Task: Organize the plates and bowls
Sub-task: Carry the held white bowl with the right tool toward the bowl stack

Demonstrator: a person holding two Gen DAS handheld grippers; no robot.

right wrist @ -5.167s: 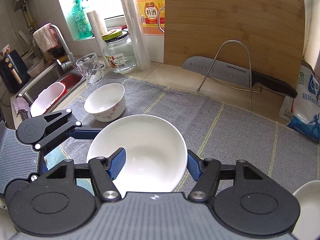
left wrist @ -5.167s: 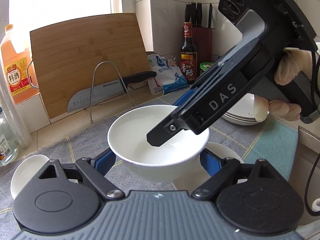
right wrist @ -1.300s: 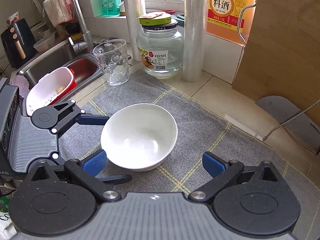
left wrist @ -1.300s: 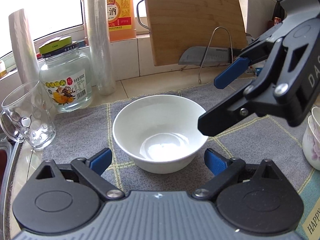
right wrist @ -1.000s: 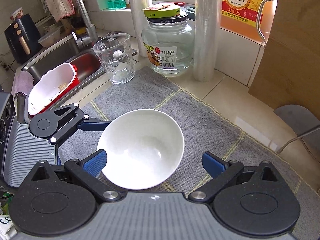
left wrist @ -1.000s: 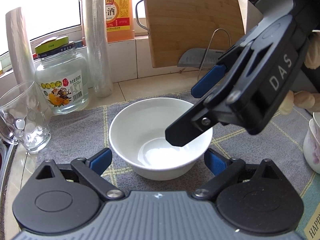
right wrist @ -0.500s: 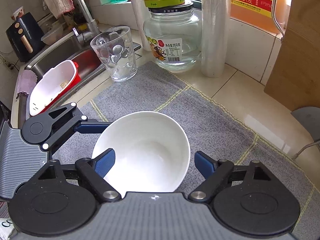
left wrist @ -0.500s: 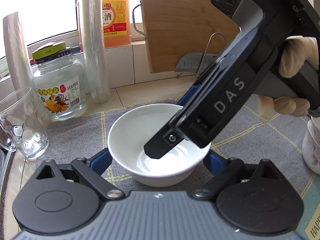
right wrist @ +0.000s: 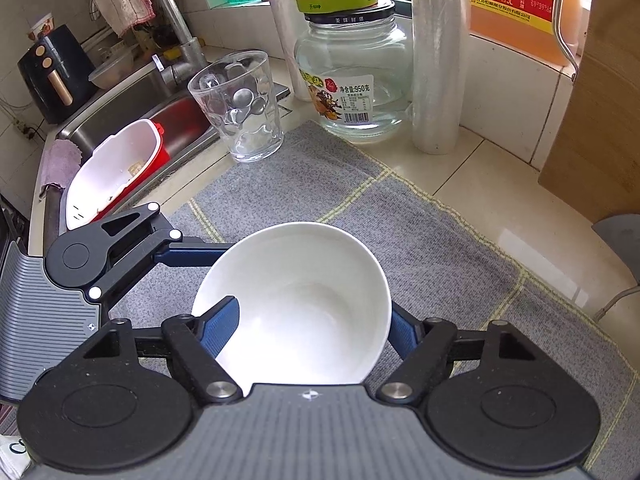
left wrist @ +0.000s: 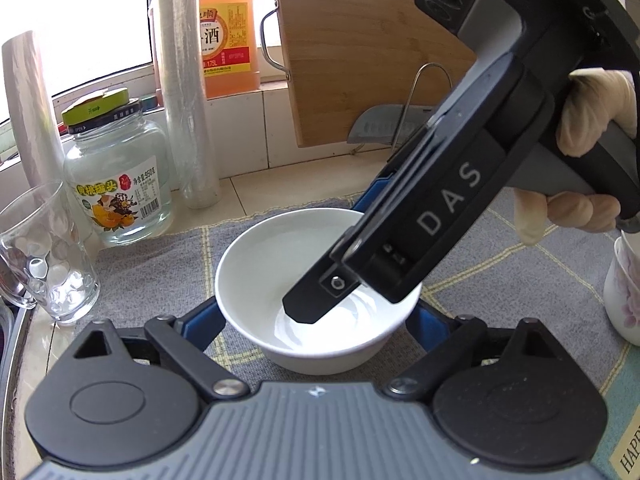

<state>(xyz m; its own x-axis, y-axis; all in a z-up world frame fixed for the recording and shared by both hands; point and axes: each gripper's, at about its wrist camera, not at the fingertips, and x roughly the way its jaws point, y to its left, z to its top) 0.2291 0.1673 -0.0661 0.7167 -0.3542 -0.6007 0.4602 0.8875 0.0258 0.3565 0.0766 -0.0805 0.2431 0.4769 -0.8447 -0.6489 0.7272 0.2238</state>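
The right gripper (right wrist: 312, 328) has just been closing on the round white china bowl (right wrist: 296, 304) on the grey cloth mat (right wrist: 420, 240), its near wall pinched between the pads, while the left gripper (left wrist: 316, 320) stands wide around it without squeezing, so next comes a careful lift.

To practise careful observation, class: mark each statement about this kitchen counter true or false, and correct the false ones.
1. The white ceramic bowl sits on the grey woven mat. True.
2. The clear glass jar with the green lid lies on its side. False: it stands upright.
3. The right gripper has one finger inside the bowl. True; the other is outside the rim, and the jaws have just been closing.
4. The dimpled drinking glass stands in the steel sink. False: it stands on the counter beside the sink.
5. The wooden cutting board lies flat on the mat. False: it leans upright behind it.
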